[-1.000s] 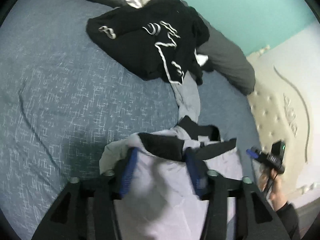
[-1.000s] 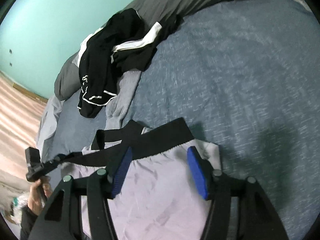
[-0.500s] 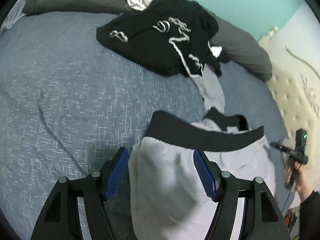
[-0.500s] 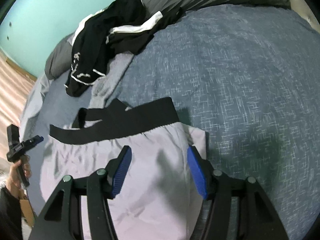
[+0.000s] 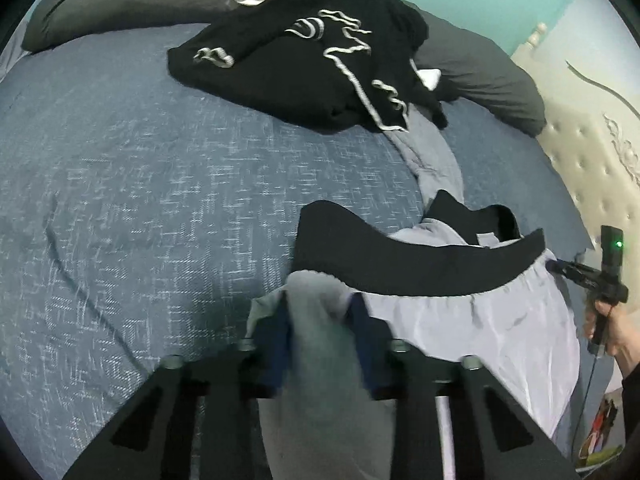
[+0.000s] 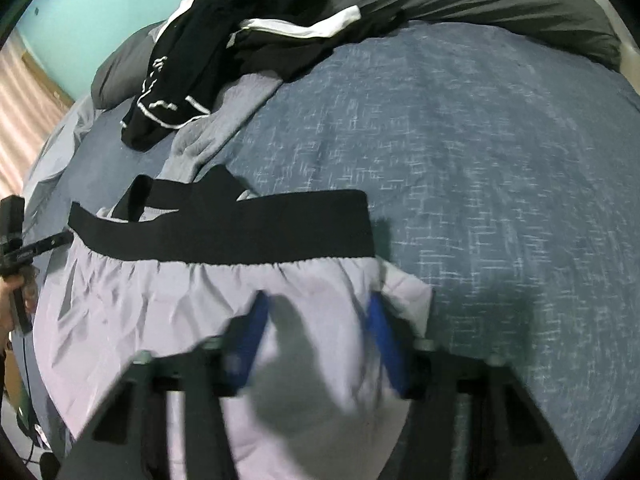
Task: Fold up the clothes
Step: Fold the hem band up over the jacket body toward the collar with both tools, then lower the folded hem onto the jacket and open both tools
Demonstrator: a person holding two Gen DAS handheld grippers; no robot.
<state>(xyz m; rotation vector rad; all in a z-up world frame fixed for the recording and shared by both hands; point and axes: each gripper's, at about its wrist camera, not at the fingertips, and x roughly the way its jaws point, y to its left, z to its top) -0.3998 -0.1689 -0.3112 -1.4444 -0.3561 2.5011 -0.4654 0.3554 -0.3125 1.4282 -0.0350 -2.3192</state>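
Observation:
Pale grey shorts point(image 5: 480, 320) point(image 6: 160, 292) with a black waistband point(image 5: 420, 264) point(image 6: 224, 236) lie spread on the blue bedspread point(image 5: 160, 200). My left gripper point(image 5: 320, 308) is at their left edge, just below the waistband. Its jaws are closing, and the blue pads point(image 5: 276, 340) pinch a raised fold of the fabric. My right gripper point(image 6: 318, 300) is over the shorts' right edge. Its jaws are closing too, but the pads point(image 6: 248, 340) still stand apart with flat fabric between them. Each view shows the other gripper held in a hand at the far end of the waistband.
A heap of black clothes with white trim point(image 5: 320, 60) point(image 6: 240, 52) lies at the back on a grey garment point(image 5: 432, 160). Behind it sits a dark grey pillow point(image 5: 480, 76) point(image 6: 480, 0). A cream tufted headboard point(image 5: 592, 152) stands at the right of the left wrist view.
Both grippers have come down onto the shorts. The left jaws have narrowed around a fold of fabric and the right jaws only slightly. The waistband now lies stretched out straighter.

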